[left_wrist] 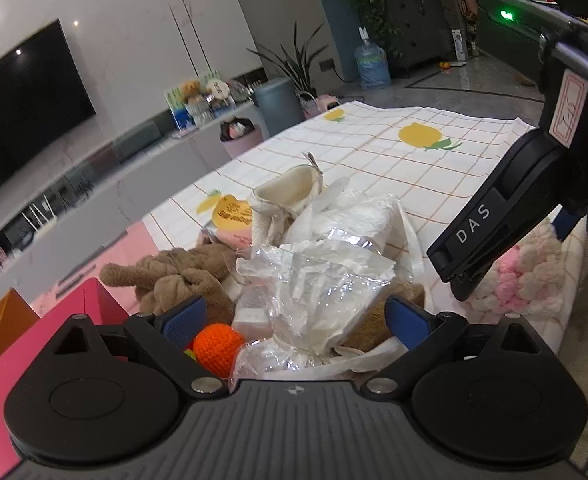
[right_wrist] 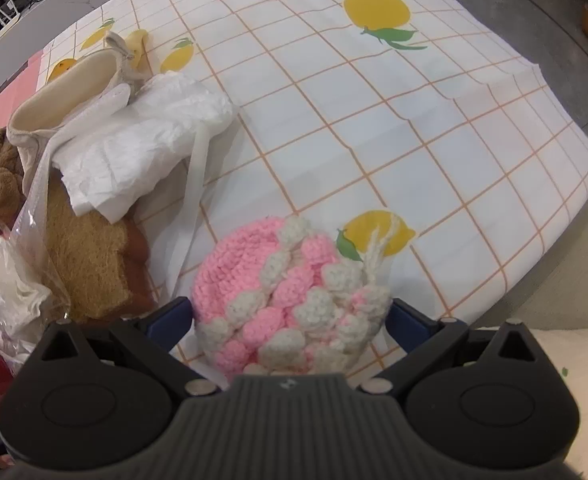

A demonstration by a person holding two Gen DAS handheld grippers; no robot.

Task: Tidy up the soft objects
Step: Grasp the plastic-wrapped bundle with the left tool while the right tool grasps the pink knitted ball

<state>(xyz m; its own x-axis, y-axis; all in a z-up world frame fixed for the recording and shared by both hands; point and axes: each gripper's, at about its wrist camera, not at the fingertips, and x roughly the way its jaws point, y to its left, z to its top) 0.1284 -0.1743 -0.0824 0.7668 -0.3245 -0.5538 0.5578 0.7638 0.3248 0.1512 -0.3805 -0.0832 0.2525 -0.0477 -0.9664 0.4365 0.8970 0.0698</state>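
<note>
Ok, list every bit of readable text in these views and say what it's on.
"DAS": white letters on the right gripper's black finger, left wrist view.
Red-framed sticker on that gripper's body: marks unreadable.
Yellow tag in the pile: orange print, too blurred to read.
Right wrist view: no text.

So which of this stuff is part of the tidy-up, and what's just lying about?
Part of the job:
pink and white knitted hat, between the open right gripper fingers
brown plush toy
orange knitted ball
cream pouch
plastic bags

Just lying about:
television
water bottle
potted plant
</note>
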